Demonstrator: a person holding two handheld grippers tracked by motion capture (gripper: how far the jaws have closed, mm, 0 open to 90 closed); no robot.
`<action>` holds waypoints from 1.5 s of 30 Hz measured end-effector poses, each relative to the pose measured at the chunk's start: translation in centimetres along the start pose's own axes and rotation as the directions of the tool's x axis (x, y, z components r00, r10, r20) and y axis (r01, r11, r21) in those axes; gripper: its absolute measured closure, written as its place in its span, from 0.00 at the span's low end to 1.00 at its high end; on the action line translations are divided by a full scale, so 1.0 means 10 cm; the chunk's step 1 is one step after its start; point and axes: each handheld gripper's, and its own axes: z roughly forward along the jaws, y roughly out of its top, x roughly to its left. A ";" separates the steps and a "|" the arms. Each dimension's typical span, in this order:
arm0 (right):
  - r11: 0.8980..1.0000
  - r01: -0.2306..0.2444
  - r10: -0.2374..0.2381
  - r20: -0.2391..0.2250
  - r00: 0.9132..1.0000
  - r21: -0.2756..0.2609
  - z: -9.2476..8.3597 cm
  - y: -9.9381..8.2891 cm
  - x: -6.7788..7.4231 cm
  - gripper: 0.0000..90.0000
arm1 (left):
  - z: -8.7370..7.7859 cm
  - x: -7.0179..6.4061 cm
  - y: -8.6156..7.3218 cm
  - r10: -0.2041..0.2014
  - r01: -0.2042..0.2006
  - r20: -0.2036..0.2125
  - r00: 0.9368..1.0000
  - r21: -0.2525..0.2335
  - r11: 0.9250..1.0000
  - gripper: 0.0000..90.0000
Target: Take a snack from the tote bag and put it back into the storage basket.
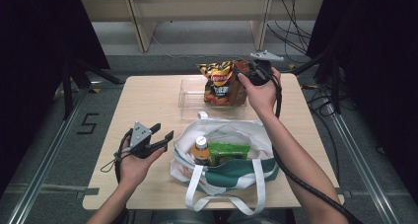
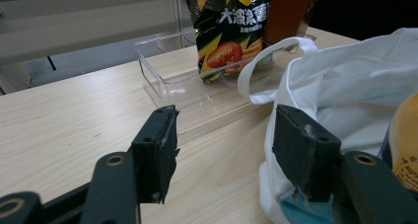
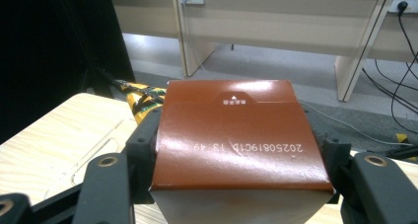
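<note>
Unpacking seems about half done: the right gripper (image 1: 246,72) has its jaws closed on a brown box (image 3: 236,135) and holds it at the clear tray (image 1: 190,93), right beside the chips bag (image 1: 219,83) that already stands in this tray. The left gripper (image 1: 160,137) waits open and empty on the near side of the tray, beside the tote bag (image 1: 231,177). An orange bottle (image 1: 200,149) and a green packet (image 1: 227,151) remain in the tote bag, so I judge they are left to move.

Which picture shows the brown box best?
The right gripper view: the brown box sits close up between the jaws, its printing readable. The high view shows a sliver by the chips; the left gripper view shows one edge.
</note>
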 end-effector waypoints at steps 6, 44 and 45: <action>0.999 -0.023 0.023 0.005 1.000 0.027 0.05 -0.04 0.00 0.43 | 0.00 0.01 0.00 -0.001 0.001 -0.004 1.000 -0.003 1.000 0.47; 0.997 -0.029 0.028 0.004 1.000 0.077 0.14 0.01 -0.01 0.43 | 0.00 -0.01 0.01 0.004 -0.004 0.001 1.000 -0.004 1.000 0.47; 0.996 -0.029 0.029 0.002 1.000 0.084 0.15 0.00 -0.01 0.43 | 0.00 -0.02 0.01 0.007 -0.007 0.003 1.000 -0.003 1.000 0.47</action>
